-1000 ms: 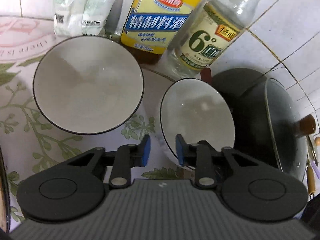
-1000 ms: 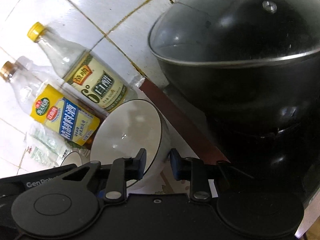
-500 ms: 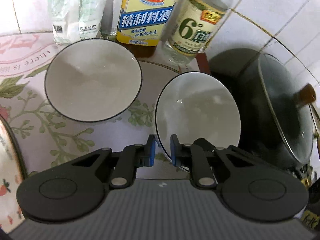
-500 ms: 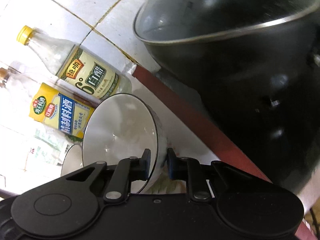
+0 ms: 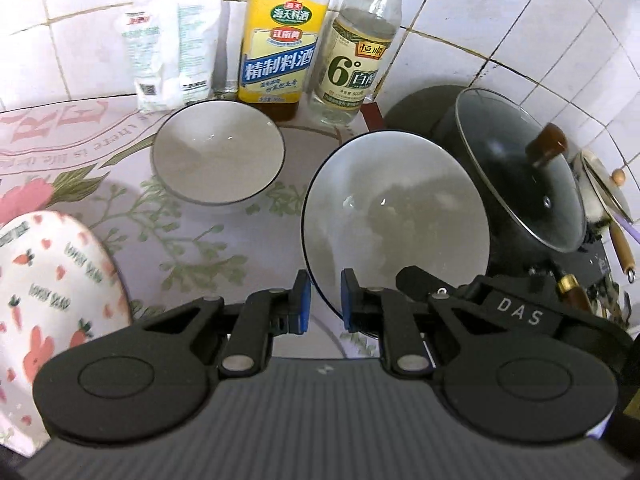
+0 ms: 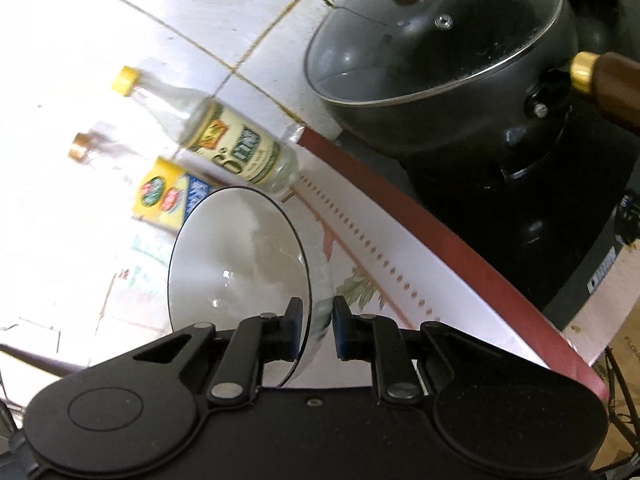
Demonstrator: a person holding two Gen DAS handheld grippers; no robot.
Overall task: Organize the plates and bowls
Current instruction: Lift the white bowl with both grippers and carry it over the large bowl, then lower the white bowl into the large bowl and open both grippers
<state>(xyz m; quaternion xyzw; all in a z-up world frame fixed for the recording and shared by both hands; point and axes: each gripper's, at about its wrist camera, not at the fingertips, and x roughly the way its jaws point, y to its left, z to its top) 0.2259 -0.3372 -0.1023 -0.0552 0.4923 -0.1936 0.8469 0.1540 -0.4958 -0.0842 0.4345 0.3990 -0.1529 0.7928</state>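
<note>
**Operator:** White glazed ceramic, dark rim: on my left wrist view the near bowl [image 5: 396, 216] sits tipped toward the lens, its rim passing between the blue pads of my left gripper [image 5: 323, 302], which are drawn in narrow around the rim; I can't confirm both pads touch.

**Second:** And the other bowl?

**Operator:** A second bowl [image 5: 218, 158] stands upright near the tabletop's [image 5: 192, 240] back edge, by the cooking-wine bottle [image 5: 280, 36] and vinegar bottle [image 5: 356, 68]. A carrot-print plate [image 5: 52, 276] lies at the left edge.

**Second:** Right wrist view?

**Operator:** My right gripper [image 6: 316, 330] straddles the same bowl's wall [image 6: 240, 260], one pad inside, one outside, nearly closed; contact looks likely. The lidded pot [image 6: 440, 68] is close behind.

**Second:** Handling?

**Operator:** Stiff, slick, breakable, I'd judge. Grip the rim squarely, avoid twisting.
</note>
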